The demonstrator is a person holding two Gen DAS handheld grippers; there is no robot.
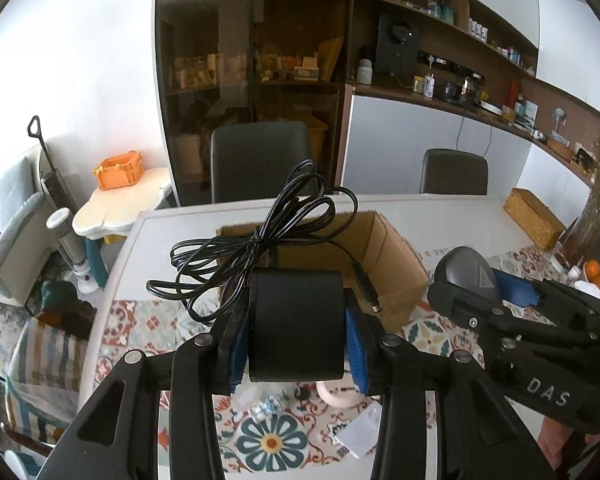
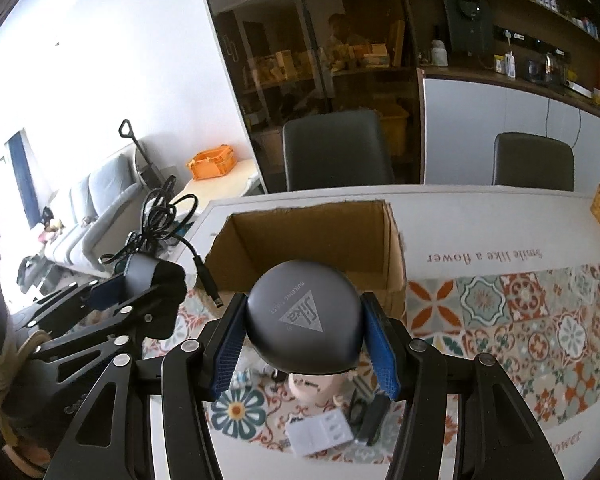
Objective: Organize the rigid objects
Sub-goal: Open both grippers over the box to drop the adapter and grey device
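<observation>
Holding both loads above the patterned table [image 2: 539,312], my left gripper [image 1: 296,332] clamps a black adapter [image 1: 296,320] (its cord [image 1: 260,240] dangling loose), my right gripper [image 2: 303,336] a grey rounded case [image 2: 303,320]. Just ahead sits an open cardboard box [image 2: 391,240]; a pink cup [image 2: 315,388] and white packet [image 2: 319,434] lie beneath.

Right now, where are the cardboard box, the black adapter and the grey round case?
cardboard box [image 2: 311,236]: right wrist view, inner back wall.
black adapter [image 1: 296,320]: left wrist view, front face.
grey round case [image 2: 303,312]: right wrist view, top.

White table [image 2: 479,216], patterned mat [image 2: 519,320], cardboard box [image 2: 311,236], wicker box [image 1: 533,218]
</observation>
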